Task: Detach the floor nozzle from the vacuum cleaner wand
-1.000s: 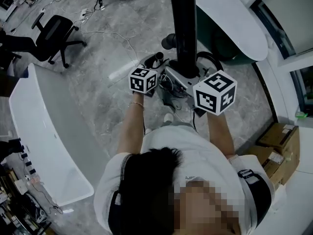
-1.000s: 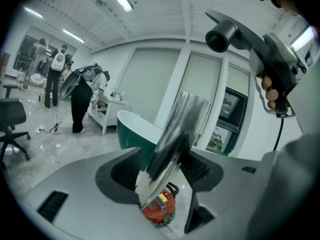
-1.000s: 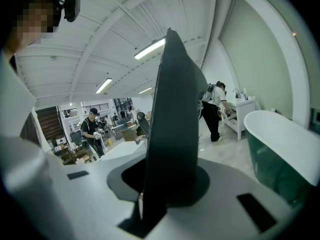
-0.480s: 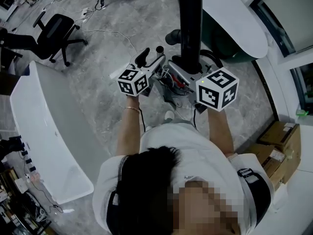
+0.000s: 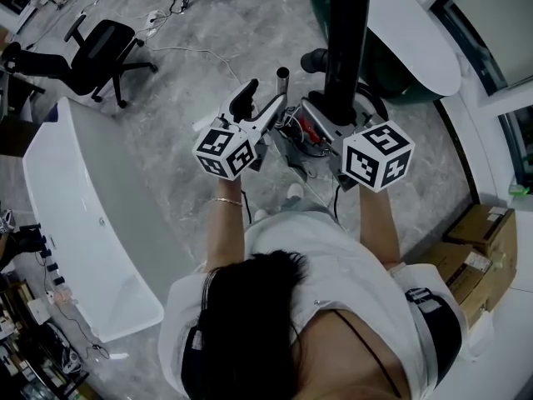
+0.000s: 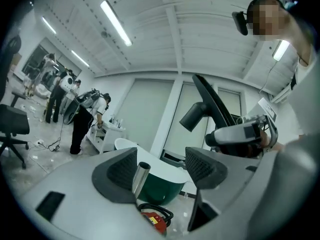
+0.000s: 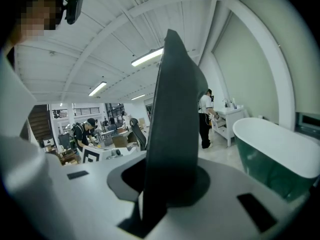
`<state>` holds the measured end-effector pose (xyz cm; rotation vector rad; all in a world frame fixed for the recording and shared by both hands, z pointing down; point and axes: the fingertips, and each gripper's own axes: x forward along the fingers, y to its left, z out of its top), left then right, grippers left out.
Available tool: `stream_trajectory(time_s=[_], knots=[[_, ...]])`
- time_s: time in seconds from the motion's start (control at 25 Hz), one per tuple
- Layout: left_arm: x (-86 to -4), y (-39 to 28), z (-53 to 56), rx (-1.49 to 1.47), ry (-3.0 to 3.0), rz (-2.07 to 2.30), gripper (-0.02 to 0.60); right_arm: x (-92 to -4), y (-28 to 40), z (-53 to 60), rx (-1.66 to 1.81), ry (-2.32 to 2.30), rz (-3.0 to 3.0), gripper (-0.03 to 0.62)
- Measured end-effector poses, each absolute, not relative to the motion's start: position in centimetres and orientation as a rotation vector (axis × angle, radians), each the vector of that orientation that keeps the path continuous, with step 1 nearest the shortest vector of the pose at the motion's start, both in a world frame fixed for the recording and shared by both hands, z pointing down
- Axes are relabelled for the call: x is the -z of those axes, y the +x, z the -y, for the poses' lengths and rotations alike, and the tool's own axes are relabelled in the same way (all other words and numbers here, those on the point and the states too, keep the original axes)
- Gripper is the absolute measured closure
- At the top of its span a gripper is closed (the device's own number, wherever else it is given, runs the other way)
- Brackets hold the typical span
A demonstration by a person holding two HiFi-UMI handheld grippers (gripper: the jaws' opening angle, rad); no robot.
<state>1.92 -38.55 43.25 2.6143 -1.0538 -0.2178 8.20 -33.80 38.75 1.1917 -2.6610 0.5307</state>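
Floor nozzle clamped between right gripper fingers.

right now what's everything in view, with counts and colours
floor nozzle: one, black, upright in the right gripper
wand: one, silver tube, ahead of the left gripper, apart from the floor nozzle
white bathtub: one, white, left
green-sided bathtub: one, white rim, top right
office chair: one, black, upper left floor
cardboard boxes: at least two, brown, right edge
cables: several, white and black, floor
left gripper: one, grey, jaws just opened, holding nothing
right gripper: one, grey, shut on the floor nozzle
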Motion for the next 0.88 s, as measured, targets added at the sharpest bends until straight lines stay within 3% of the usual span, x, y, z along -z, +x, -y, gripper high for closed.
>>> stream_trajectory(time_s=[0.44,0.88], knots=[[-39.8,0.5,35.4,0.195,2.615,1.145,0.292,-39.3,7.5,31.8,-0.513,1.341,2.611,0.510],[-40.3,-2.6,32.9,0.112,2.554,1.314,0.508,-40.8,6.1,30.1,-0.543,1.394,2.603,0.508]])
